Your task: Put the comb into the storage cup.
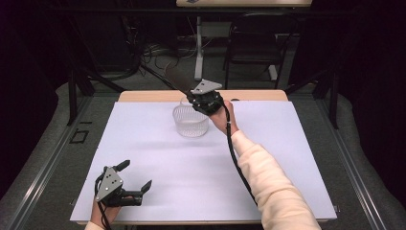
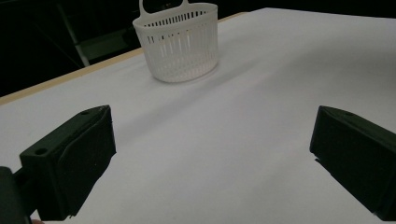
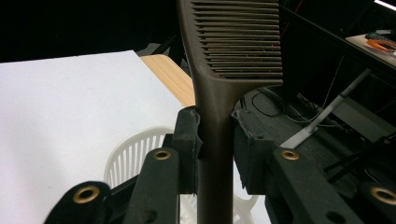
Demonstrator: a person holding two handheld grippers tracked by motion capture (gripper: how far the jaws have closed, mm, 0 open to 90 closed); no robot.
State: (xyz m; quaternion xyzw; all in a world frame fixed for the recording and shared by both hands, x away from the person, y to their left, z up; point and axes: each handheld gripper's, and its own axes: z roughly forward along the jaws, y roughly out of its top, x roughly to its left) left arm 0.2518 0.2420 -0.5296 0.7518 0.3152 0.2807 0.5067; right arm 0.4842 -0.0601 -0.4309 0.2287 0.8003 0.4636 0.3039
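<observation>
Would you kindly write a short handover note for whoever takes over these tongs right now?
Right tongs: shut on the brown comb by its handle, held over the white basket at the table's far side.
Left tongs: open, holding nothing, at the near left of the white table.
Done: comb picked up.
Left: probably lowering the comb into the basket and letting go.

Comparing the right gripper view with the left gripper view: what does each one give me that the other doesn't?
Right gripper view: the right tongs clamped on the handle of a brown comb, teeth above the jaws, held over the basket, with cables on the floor behind.

Left gripper view: the left tongs, jaws wide apart with nothing between them, low over the sheet, and the basket's handle.

Both: the white slotted basket, the white sheet and the table's wooden edge.
</observation>
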